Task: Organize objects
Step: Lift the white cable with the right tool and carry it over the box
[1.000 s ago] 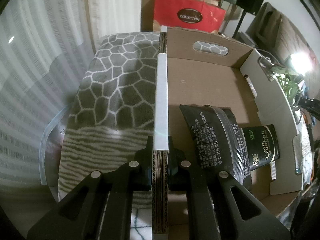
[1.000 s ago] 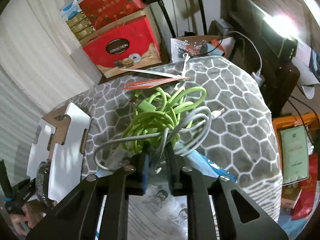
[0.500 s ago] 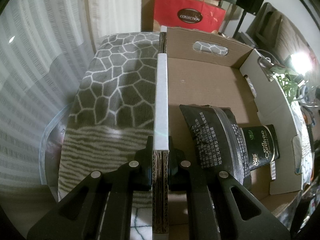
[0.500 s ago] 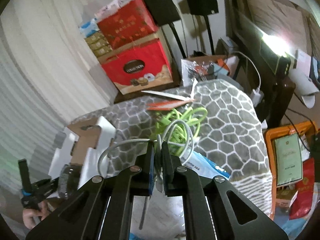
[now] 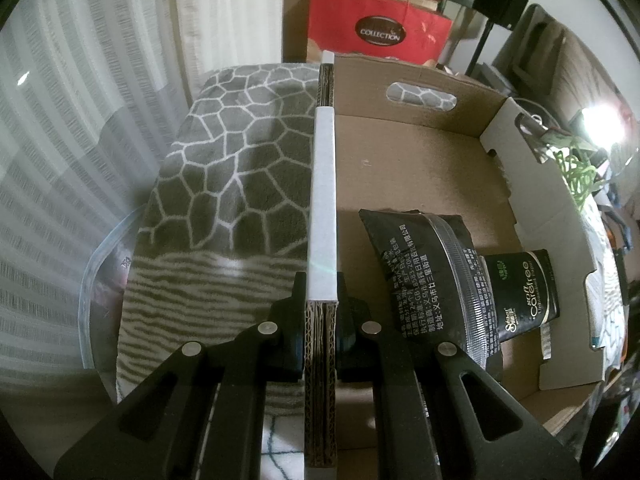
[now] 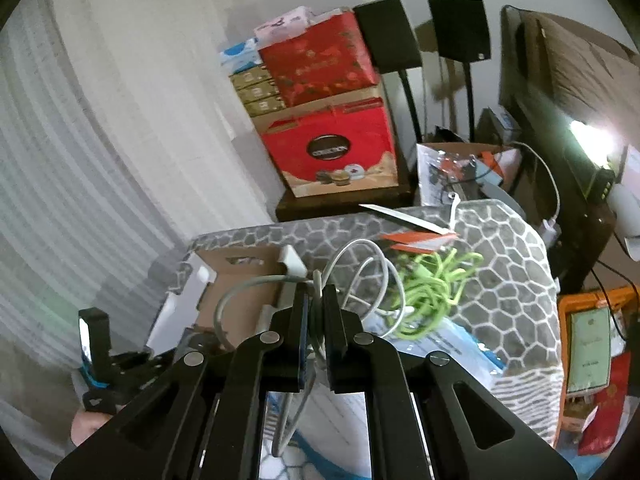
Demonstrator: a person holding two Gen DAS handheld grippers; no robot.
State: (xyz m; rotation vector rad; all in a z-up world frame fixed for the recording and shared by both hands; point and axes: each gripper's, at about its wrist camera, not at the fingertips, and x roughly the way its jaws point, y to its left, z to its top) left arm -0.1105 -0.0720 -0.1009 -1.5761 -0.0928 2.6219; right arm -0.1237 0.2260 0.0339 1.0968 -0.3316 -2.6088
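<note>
My left gripper (image 5: 321,304) is shut on the near side wall of an open cardboard box (image 5: 420,168) that stands on a grey patterned blanket (image 5: 236,168). A black packet (image 5: 432,280) and a dark Carefree pack (image 5: 524,292) lie in the box. My right gripper (image 6: 315,300) is shut on a coiled white cable (image 6: 360,276) and holds it in the air above the blanket (image 6: 508,280), right of the box (image 6: 240,284). A green cable bundle (image 6: 432,292) lies on the blanket beyond it and also shows in the left wrist view (image 5: 576,172).
Red gift boxes (image 6: 336,148) are stacked behind the blanket. Red and white cards (image 6: 416,236) lie at the blanket's far edge, printed papers (image 6: 460,344) near the front. A lamp (image 6: 592,140) glares at right. Curtains (image 5: 80,120) hang on the left. My left gripper also shows in the right wrist view (image 6: 104,360).
My right gripper has lifted the white cable off the blanket, away from the green bundle, and moved left toward the box. My left gripper has stayed clamped on the box wall.
</note>
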